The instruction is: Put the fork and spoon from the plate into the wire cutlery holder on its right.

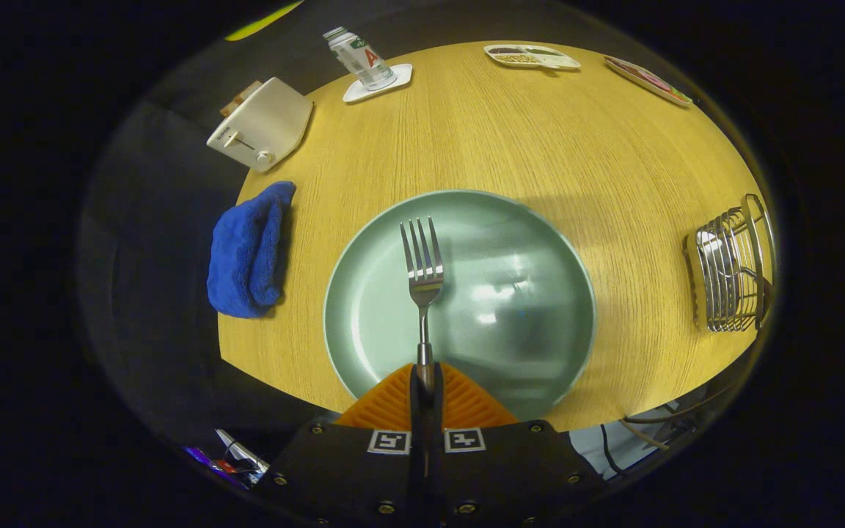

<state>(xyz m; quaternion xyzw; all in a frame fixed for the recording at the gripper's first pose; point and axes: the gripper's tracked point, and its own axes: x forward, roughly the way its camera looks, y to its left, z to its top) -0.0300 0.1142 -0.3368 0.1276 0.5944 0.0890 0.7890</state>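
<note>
Claw [426,381] clamps one fork [422,268].

Desk [540,132]: light wood-grain top with a rounded outline, lit from above. Floor [151,293]: dark grey, visible left of the desk. Far side of the desk, well beyond the gripper: a white toaster [261,123] and a bottle [358,57] on a white coaster [393,79]. Cables [642,433] hang below the desk's near right edge.
</note>
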